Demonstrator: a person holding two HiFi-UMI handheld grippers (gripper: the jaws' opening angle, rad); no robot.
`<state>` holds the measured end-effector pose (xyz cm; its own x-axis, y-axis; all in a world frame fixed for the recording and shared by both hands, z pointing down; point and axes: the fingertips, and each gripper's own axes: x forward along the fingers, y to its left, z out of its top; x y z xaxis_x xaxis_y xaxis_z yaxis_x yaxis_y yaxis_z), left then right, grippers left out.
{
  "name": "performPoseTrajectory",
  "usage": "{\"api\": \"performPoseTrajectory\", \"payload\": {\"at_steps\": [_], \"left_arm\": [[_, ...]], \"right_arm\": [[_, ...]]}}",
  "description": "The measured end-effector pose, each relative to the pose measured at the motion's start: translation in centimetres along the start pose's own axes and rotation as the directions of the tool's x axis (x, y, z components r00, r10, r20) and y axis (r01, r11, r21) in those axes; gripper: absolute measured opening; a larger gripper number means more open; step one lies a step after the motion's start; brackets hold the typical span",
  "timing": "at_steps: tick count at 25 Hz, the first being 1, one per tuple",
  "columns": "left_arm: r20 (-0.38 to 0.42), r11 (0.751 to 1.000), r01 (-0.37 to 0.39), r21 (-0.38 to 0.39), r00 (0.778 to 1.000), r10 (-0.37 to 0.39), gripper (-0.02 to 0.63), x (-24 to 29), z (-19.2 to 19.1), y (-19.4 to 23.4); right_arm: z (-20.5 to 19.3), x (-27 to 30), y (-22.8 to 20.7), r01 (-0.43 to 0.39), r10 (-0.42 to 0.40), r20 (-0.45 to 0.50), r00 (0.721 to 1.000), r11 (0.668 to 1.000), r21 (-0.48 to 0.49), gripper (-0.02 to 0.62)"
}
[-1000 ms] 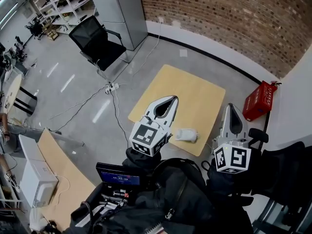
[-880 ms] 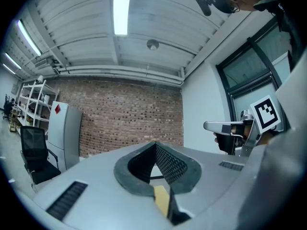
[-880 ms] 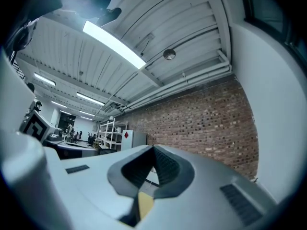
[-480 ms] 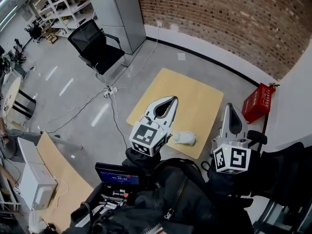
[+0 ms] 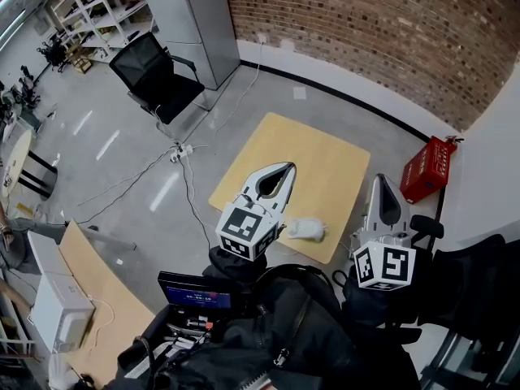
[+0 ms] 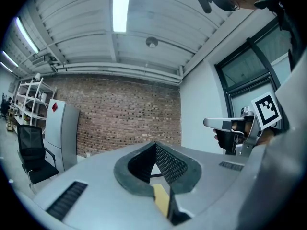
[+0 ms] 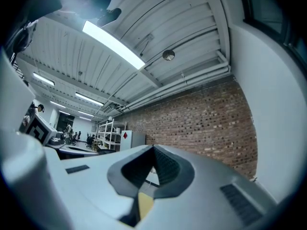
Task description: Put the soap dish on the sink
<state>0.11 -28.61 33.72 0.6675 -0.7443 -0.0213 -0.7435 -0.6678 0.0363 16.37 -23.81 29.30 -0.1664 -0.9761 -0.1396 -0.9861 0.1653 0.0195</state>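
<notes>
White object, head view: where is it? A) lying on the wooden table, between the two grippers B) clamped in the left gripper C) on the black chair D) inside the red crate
A: the white object lies loose on the wooden table, near its front edge.

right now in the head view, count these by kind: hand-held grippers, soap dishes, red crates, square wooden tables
hand-held grippers: 2
soap dish: 1
red crate: 1
square wooden table: 1
total: 5
</notes>
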Motion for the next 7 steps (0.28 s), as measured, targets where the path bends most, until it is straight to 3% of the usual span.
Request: {"api": "performPoseTrajectory", "payload": {"at_steps": [7], "left_arm": [[-0.03, 1.0, 0.012, 0.005, 0.999, -0.012, 0.0, 0.35, -0.86, -0.62]], "right_arm": [[-0.66, -0.14, -0.76, 0.01, -0.01, -0.017, 1.0, 1.0, 0.029, 0.005]]}}
